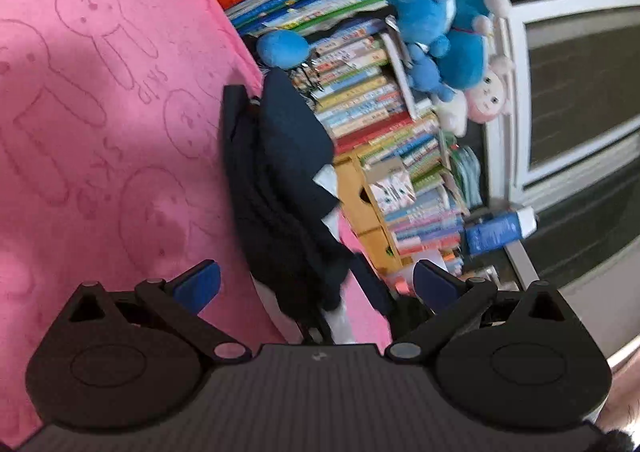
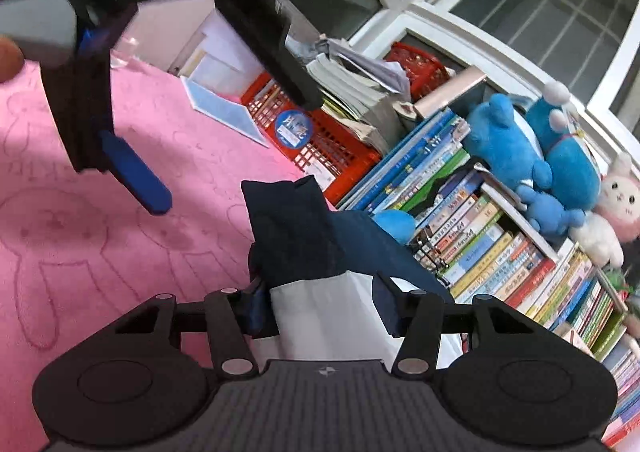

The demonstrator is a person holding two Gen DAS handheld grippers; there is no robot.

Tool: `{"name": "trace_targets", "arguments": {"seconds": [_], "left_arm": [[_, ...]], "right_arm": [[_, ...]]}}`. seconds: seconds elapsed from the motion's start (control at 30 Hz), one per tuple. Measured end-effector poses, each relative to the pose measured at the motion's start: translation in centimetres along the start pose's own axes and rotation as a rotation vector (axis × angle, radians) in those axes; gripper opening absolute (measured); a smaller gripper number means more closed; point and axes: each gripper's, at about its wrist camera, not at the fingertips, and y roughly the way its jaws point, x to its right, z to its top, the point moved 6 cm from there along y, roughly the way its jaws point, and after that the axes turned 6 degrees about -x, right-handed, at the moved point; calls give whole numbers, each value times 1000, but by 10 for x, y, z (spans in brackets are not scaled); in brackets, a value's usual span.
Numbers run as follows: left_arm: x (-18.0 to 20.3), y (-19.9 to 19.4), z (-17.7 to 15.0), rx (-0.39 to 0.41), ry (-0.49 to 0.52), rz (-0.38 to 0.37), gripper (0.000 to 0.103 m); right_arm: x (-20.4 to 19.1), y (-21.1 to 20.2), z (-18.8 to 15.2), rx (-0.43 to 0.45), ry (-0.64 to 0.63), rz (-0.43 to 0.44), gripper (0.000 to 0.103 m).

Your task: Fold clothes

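A folded navy and white garment point(image 1: 288, 188) lies on the pink bunny-print cloth point(image 1: 100, 112) by the book stacks. My left gripper point(image 1: 316, 284) is open and empty, hovering above the garment's near end. In the right wrist view the garment point(image 2: 312, 252) sits between the blue pads of my right gripper point(image 2: 320, 312), whose jaws stand wide on either side of its white part; whether they press it I cannot tell. The left gripper point(image 2: 132, 168) shows above the pink cloth point(image 2: 80, 232), at the upper left of that view.
Stacks of children's books point(image 2: 480, 244) stand beside the garment. Blue and pink plush toys point(image 2: 540, 156) lie on top. A red plastic basket point(image 2: 320, 140) with papers stands farther back. A window frame point(image 1: 516, 92) runs behind the books.
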Motion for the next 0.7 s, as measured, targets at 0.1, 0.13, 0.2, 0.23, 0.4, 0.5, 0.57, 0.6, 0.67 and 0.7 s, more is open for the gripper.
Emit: {"name": "trace_targets", "arguments": {"seconds": [0.1, 0.13, 0.2, 0.23, 0.4, 0.5, 0.57, 0.6, 0.67, 0.7], "left_arm": [[-5, 29, 4, -40, -40, -3, 103], [-3, 37, 5, -49, -30, -2, 103], [3, 48, 7, -76, -18, -8, 103], [6, 51, 8, -88, -18, -24, 103], [29, 49, 12, -114, 15, -127, 103], [39, 48, 13, -126, 29, -139, 103], [41, 45, 14, -130, 39, -135, 103], [41, 43, 14, -129, 44, -139, 103], [41, 35, 14, -122, 56, -176, 103], [39, 30, 14, -111, 58, -178, 103]], "right_arm": [[5, -5, 0, -4, 47, 39, 54], [7, -7, -1, -7, 68, 68, 56], [8, -13, -3, -14, 108, 140, 62], [5, -18, -5, -17, 106, 167, 70], [-16, -16, -14, -35, -12, 153, 85], [-29, 3, -10, -46, -72, 95, 88], [-30, 14, -4, -43, -84, 27, 82], [-29, 20, -2, -52, -91, -11, 50], [-20, 26, -1, -65, -78, -58, 18], [-16, 26, -1, -68, -68, -71, 16]]}}
